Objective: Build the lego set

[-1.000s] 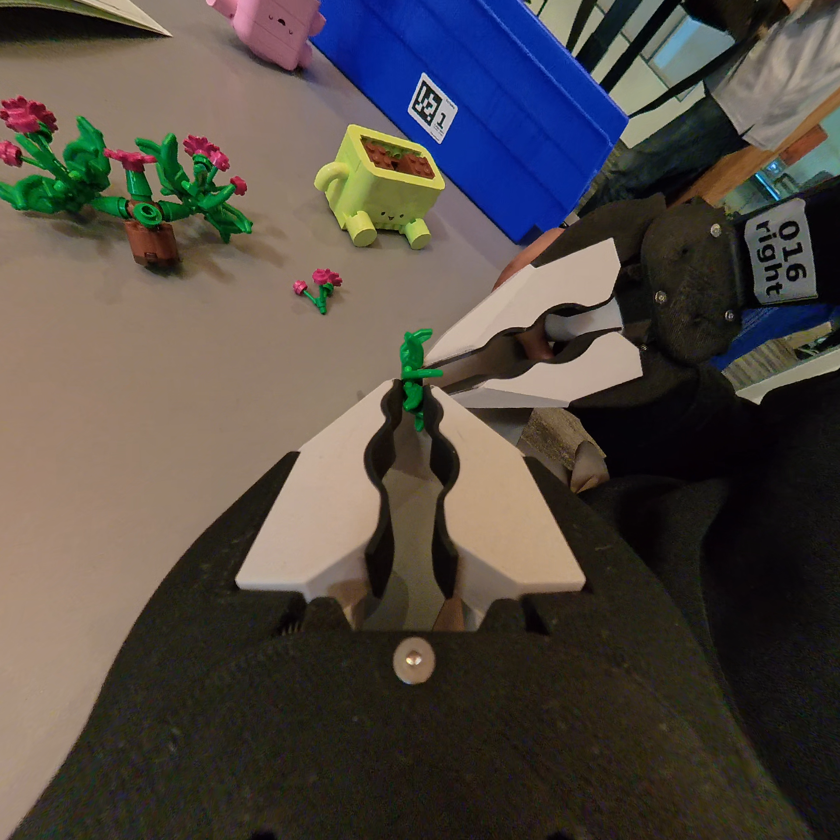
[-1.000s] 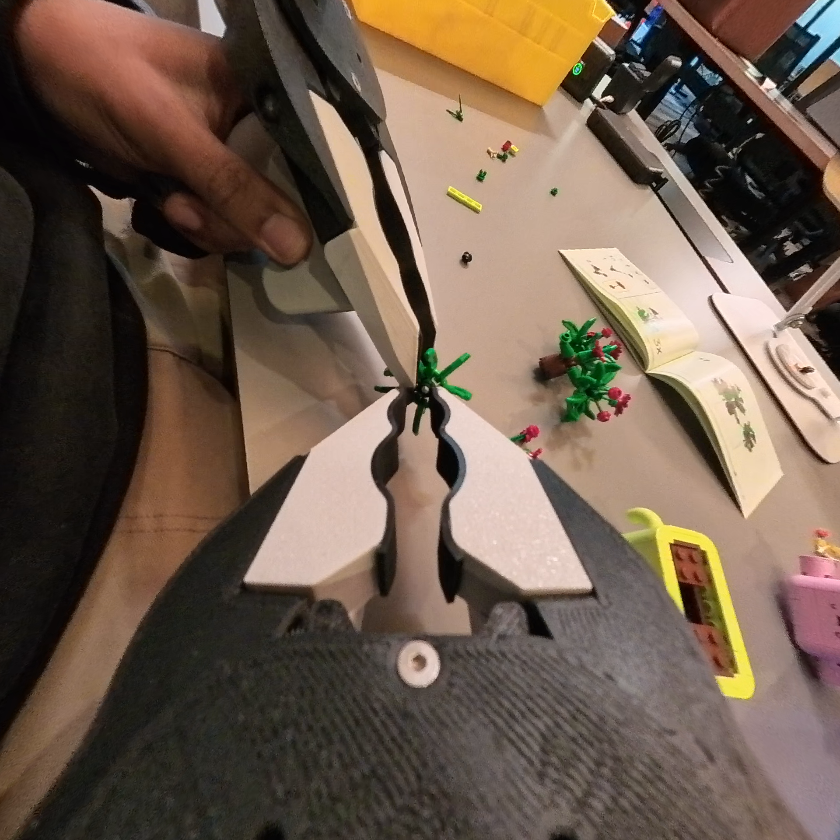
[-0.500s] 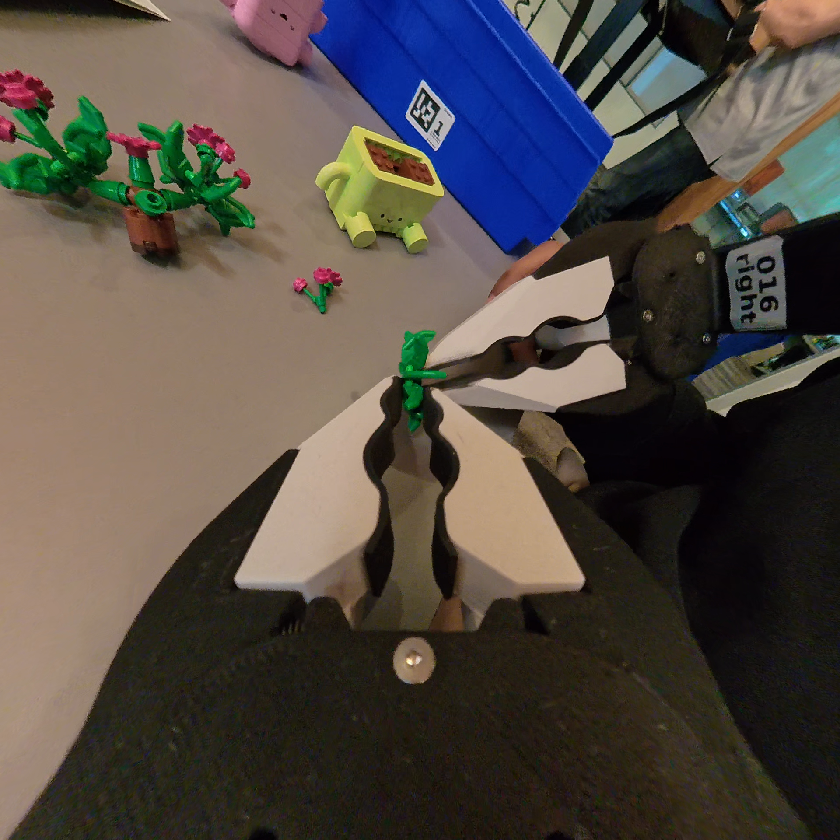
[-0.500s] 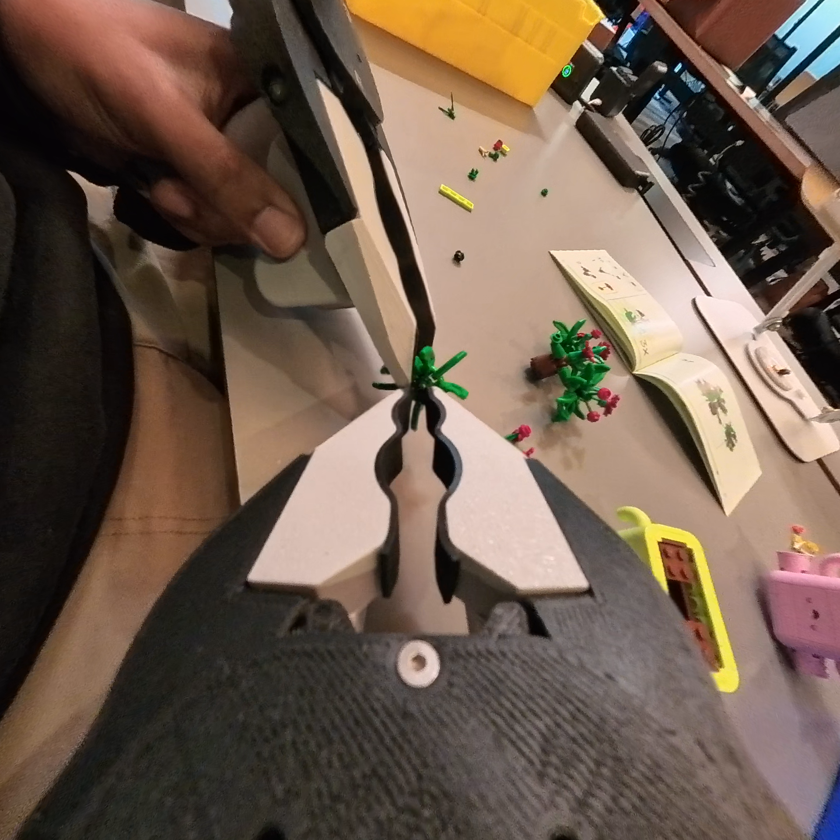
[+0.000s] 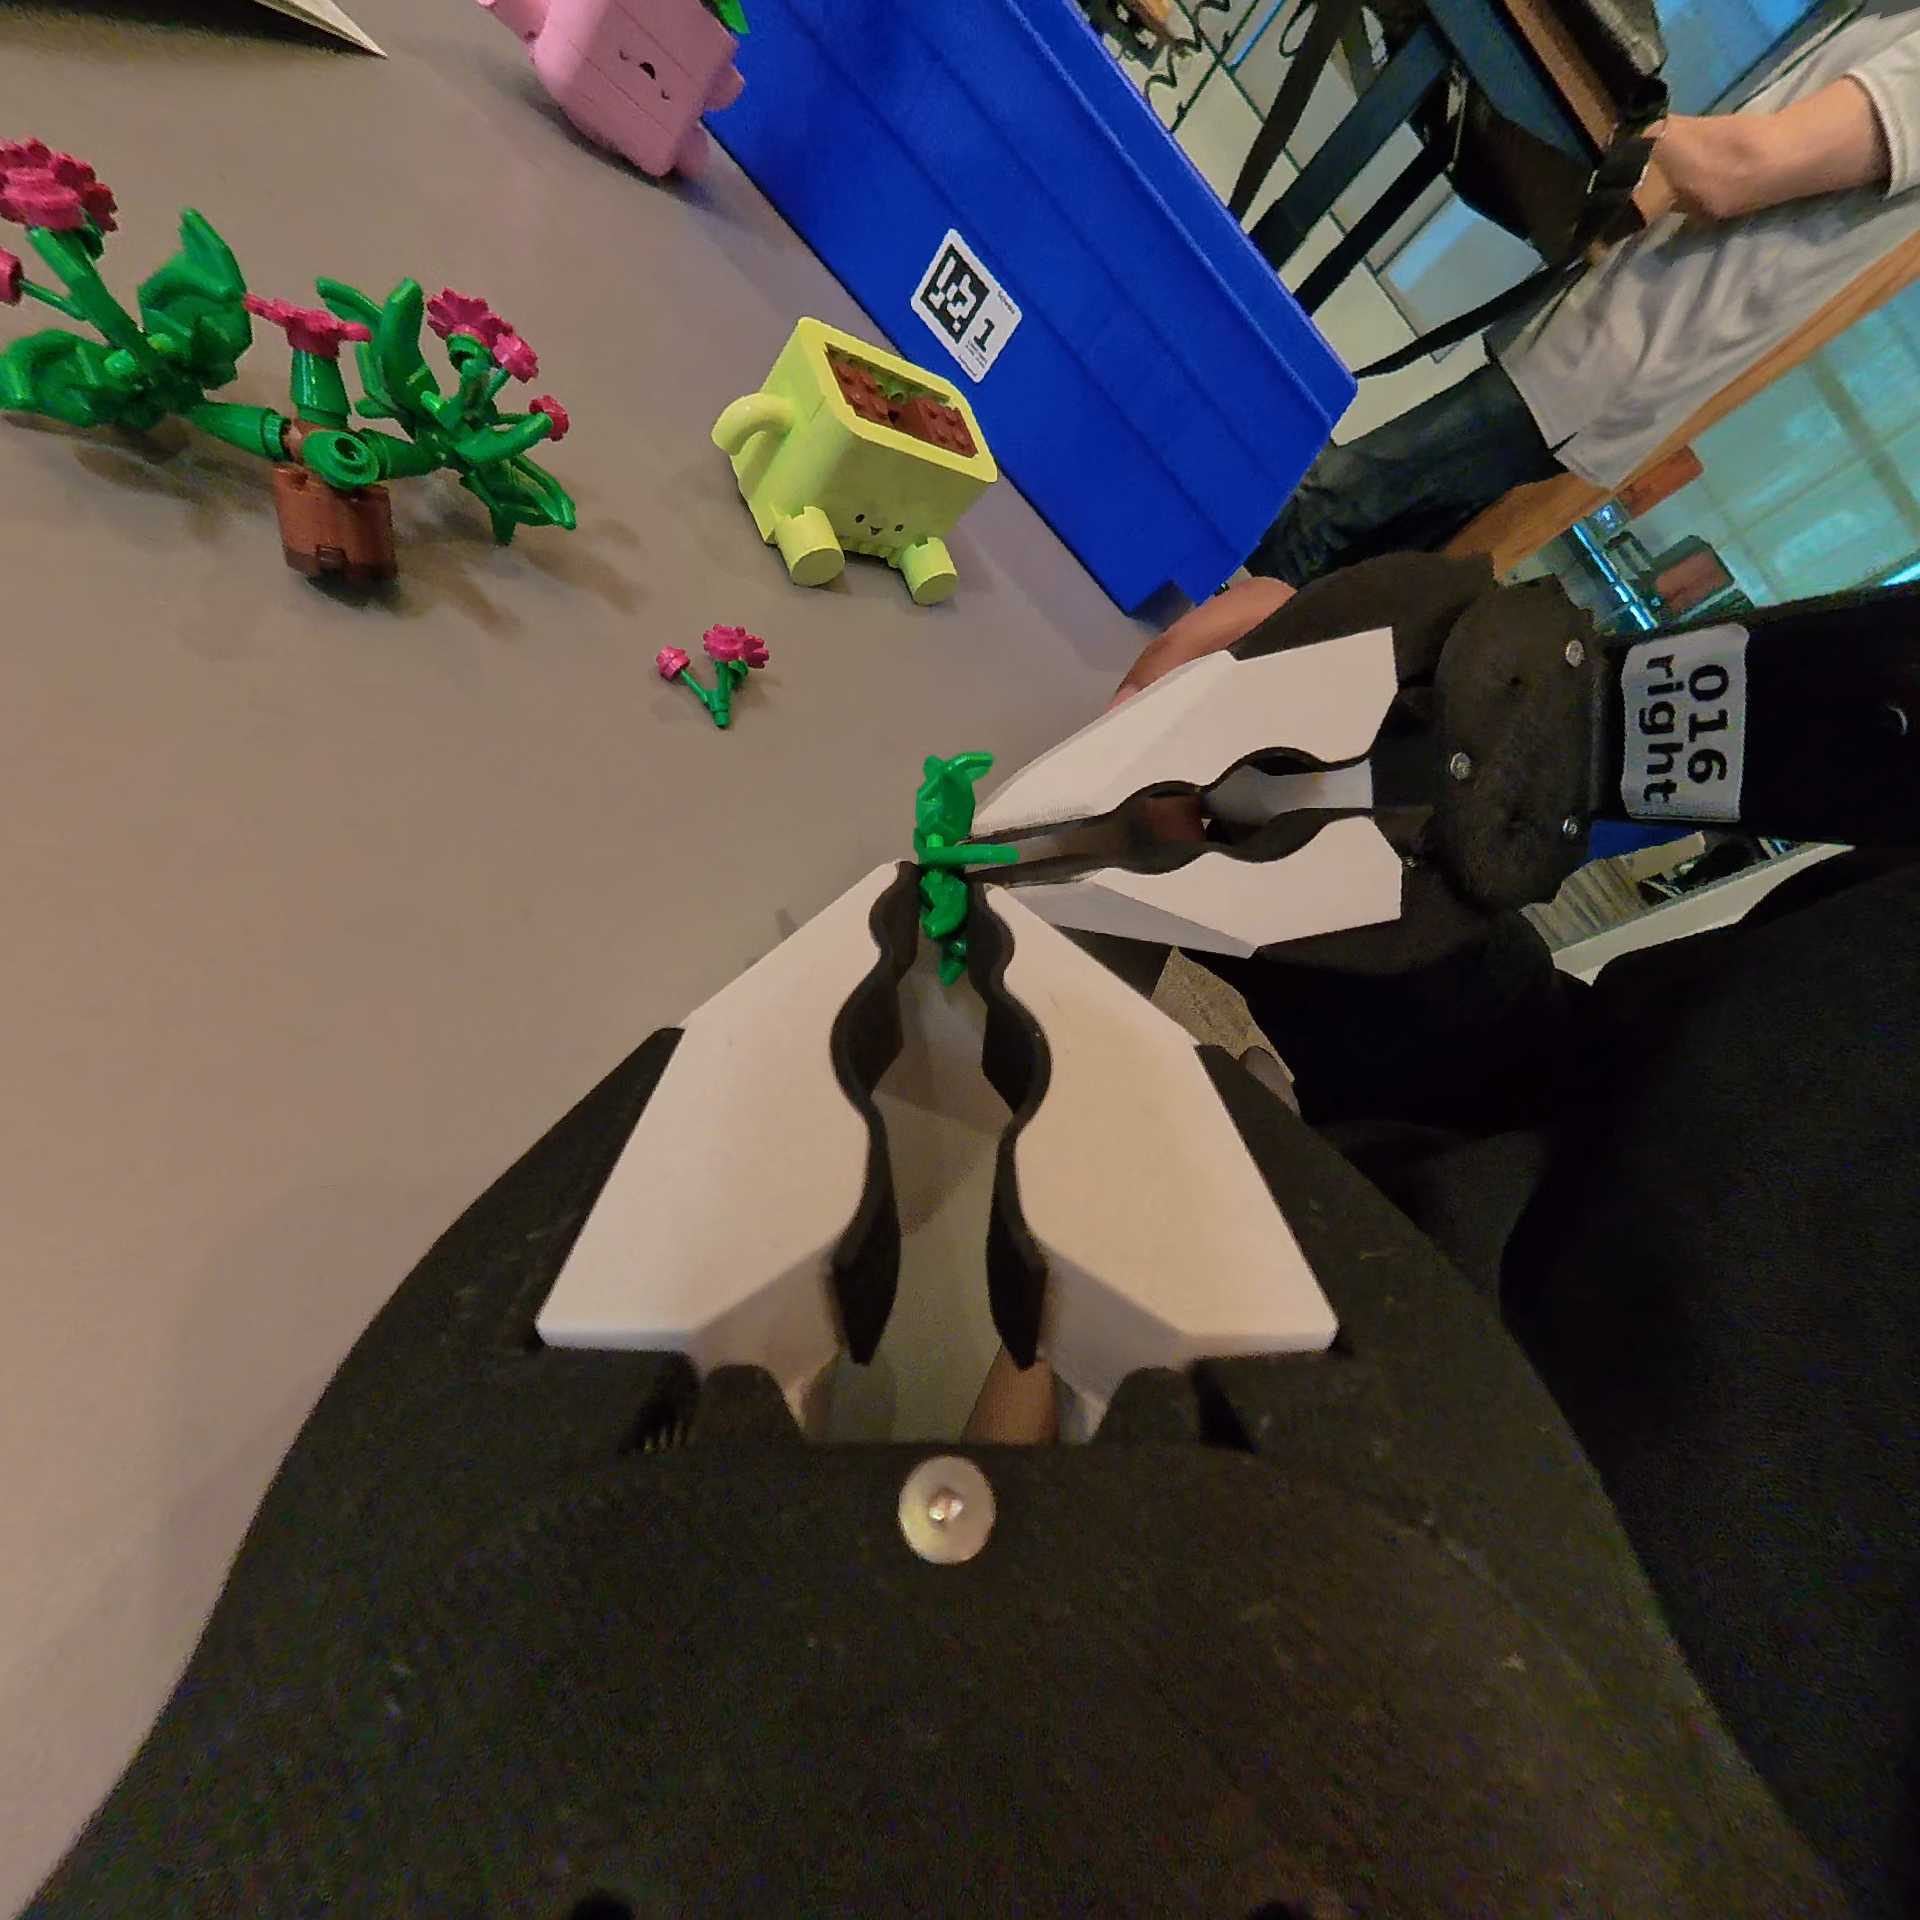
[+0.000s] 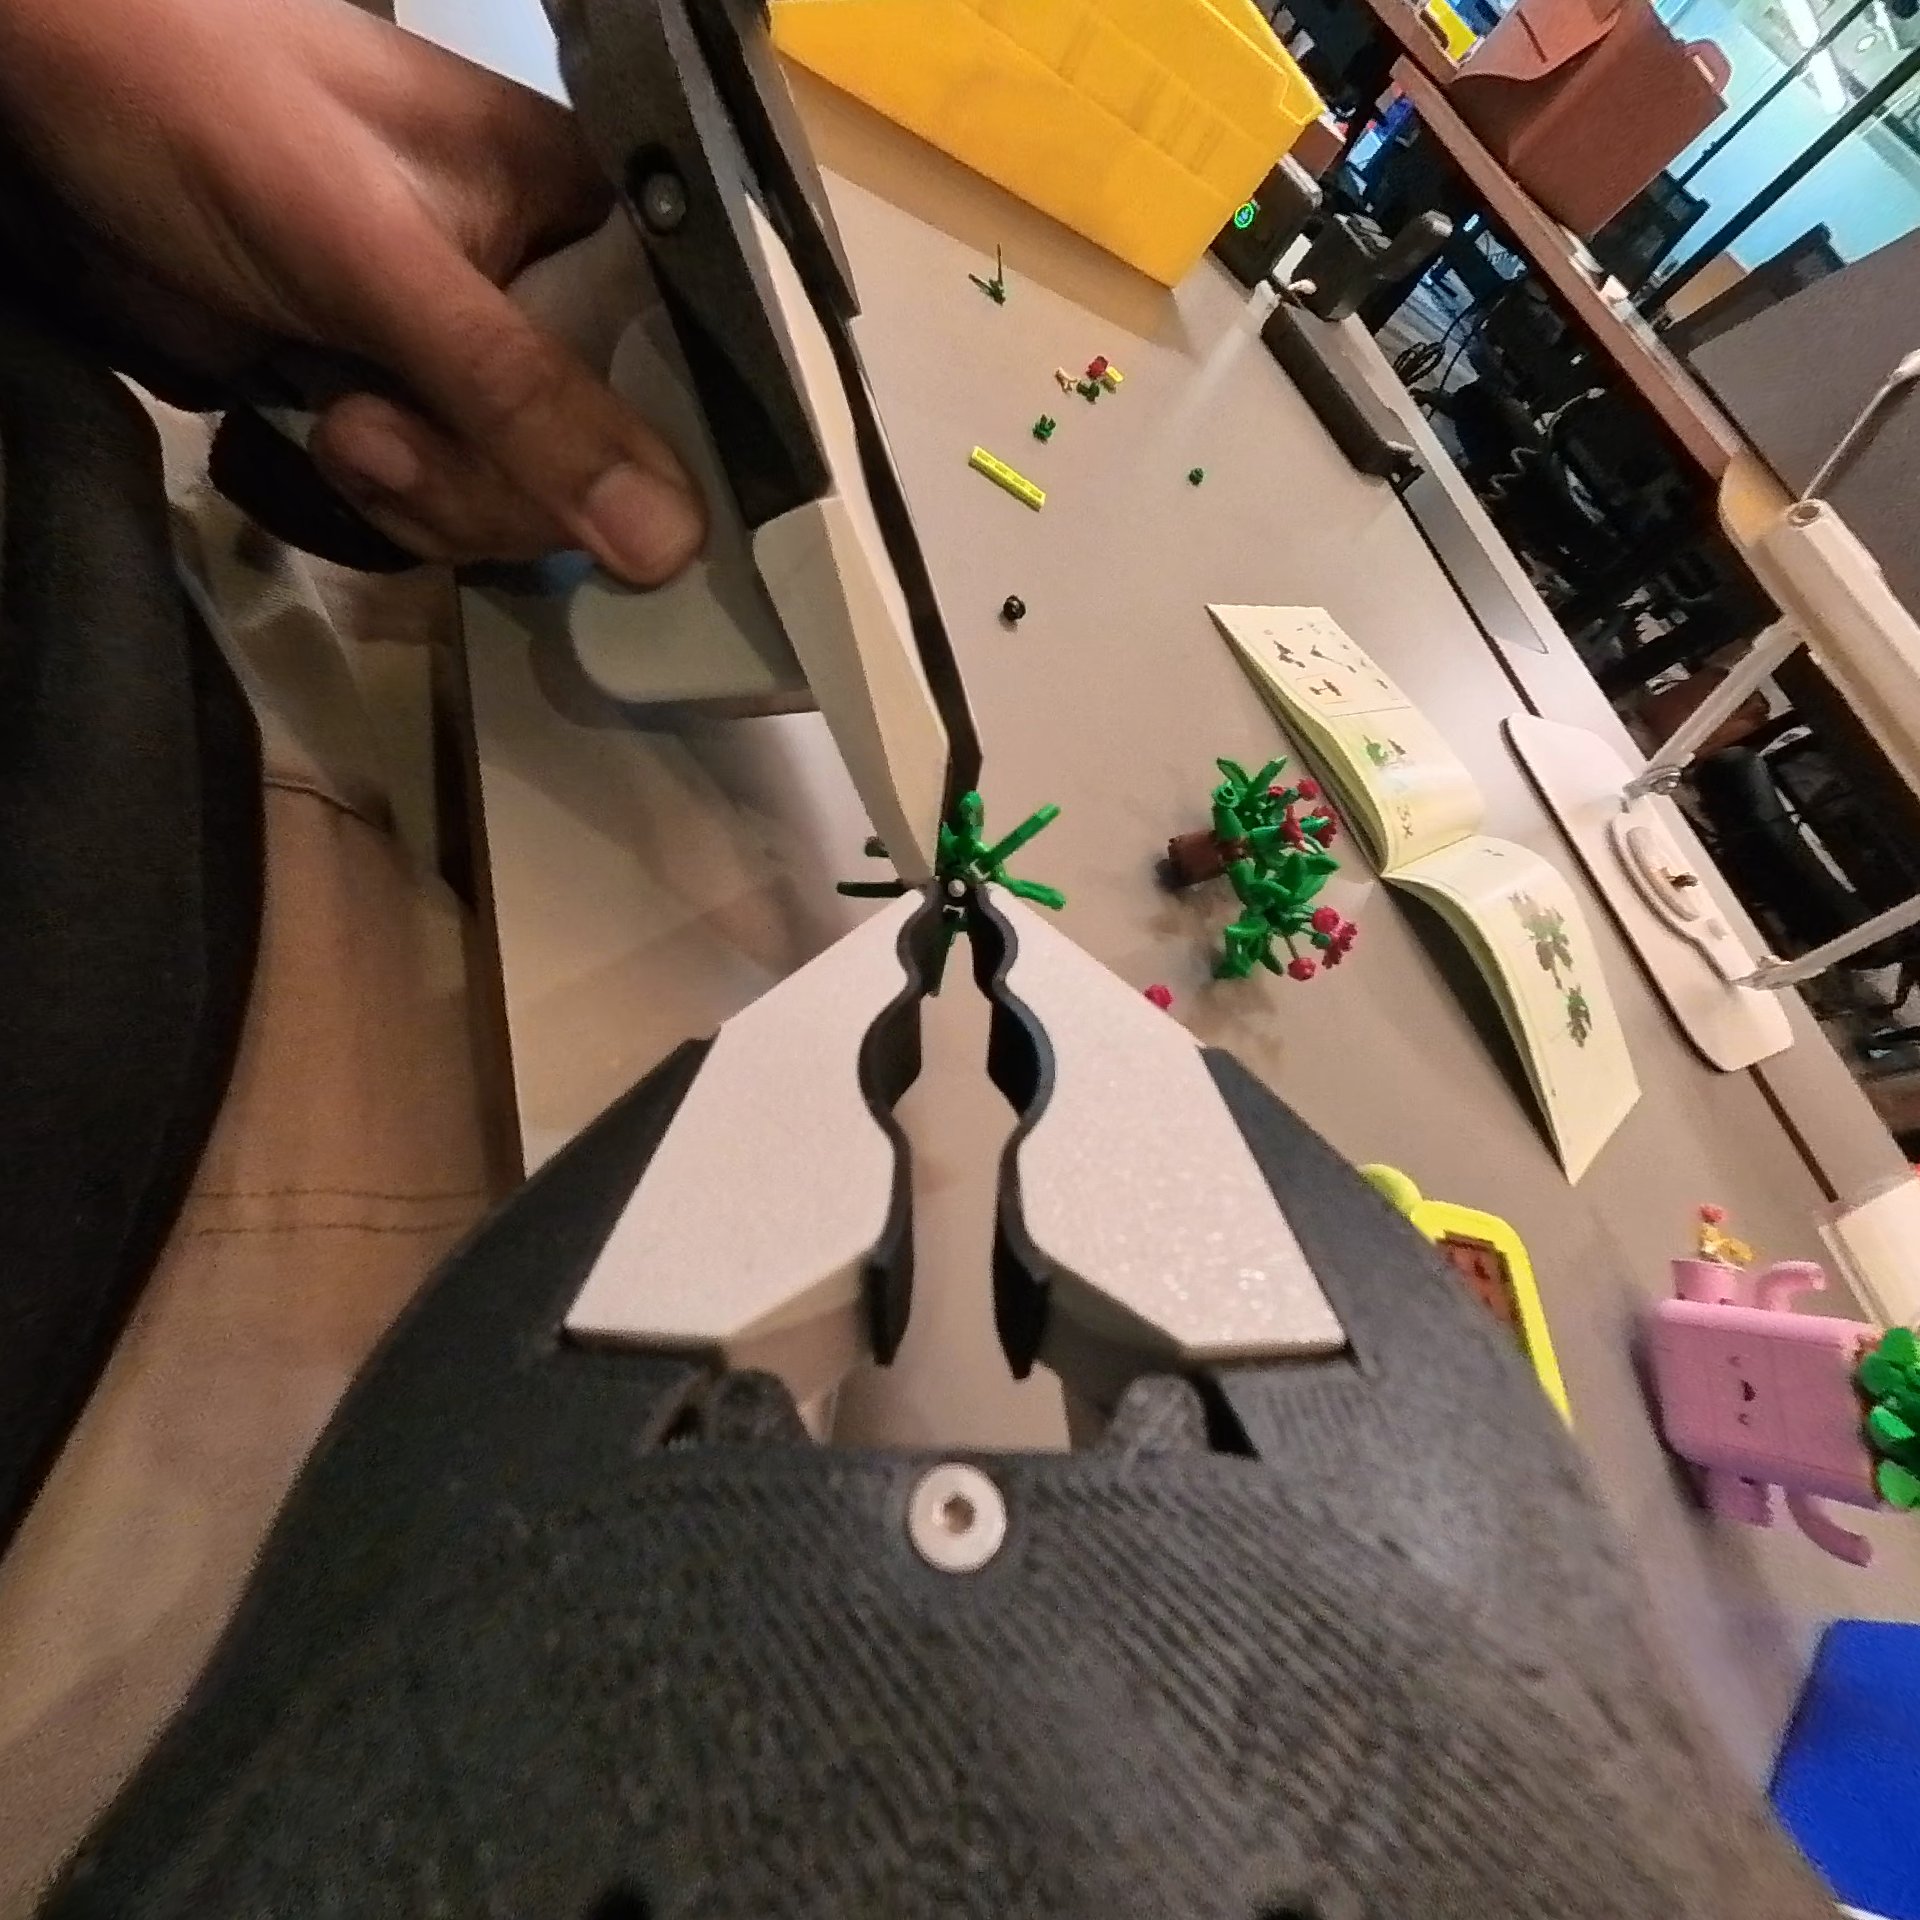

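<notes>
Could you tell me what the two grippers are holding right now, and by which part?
Both pinch one small green plant piece: left gripper its lower stem, right gripper a side leaf.

Grey table (image 5: pixel 312 935) bearing loose and part-built brick models. Left wrist view: a flowering plant on a brown base (image 5: pixel 322 447) lies far left; a lime-green pot model (image 5: pixel 852 468) sits right of it, a small pink flower sprig (image 5: pixel 717 670) nearer, a pink pot model (image 5: pixel 634 73) and a blue bin (image 5: pixel 1039 260) at the far edge. Right wrist view: an open instruction booklet (image 6: pixel 1434 852) lies right of the plant; a yellow bin (image 6: pixel 1039 104), a lime-green strip (image 6: pixel 1006 478), a black stud (image 6: pixel 1013 608) and scattered small pieces (image 6: pixel 1091 379) lie farther off.
</notes>
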`<state>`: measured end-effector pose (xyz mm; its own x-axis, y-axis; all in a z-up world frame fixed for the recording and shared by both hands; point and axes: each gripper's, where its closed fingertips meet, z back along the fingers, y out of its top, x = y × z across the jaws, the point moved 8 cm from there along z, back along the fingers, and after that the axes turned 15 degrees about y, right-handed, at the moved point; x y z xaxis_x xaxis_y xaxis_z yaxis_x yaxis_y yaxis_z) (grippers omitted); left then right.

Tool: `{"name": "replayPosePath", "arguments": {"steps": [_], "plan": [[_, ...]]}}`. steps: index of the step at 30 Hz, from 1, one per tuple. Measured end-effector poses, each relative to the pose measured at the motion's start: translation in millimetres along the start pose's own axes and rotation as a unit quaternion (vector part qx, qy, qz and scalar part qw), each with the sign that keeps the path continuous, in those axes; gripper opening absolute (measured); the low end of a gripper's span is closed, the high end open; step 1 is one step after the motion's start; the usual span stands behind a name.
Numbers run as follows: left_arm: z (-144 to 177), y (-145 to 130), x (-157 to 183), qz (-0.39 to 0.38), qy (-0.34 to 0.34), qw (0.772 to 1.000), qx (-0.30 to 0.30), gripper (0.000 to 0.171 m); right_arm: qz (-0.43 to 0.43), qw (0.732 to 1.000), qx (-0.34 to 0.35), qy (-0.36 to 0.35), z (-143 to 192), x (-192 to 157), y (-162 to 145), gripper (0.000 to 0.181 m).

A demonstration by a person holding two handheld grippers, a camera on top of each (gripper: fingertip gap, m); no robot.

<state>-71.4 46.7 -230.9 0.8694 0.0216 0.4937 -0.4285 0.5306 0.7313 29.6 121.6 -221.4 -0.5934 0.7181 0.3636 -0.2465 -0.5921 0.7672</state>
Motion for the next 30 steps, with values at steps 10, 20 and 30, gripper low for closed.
{"name": "replayPosePath", "arguments": {"steps": [10, 20, 30], "plan": [[0.8, 1.1, 0.1, 0.016, -0.015, 1.0, 0.008, 0.007, 0.016, 1.0, 0.006, -0.011, 2.3, -0.1, 0.9, 0.006], [0.8, -0.7, 4.2, -0.003, -0.029, 1.0, 0.001, 0.008, 0.014, 1.0, 0.011, 0.004, 1.7, -1.2, -1.2, 0.004], [0.7, -3.4, 7.5, -0.038, -0.013, 0.999, -0.008, 0.008, 0.017, 1.0, 0.001, 0.017, 0.9, -3.1, -2.9, 0.004]]}}
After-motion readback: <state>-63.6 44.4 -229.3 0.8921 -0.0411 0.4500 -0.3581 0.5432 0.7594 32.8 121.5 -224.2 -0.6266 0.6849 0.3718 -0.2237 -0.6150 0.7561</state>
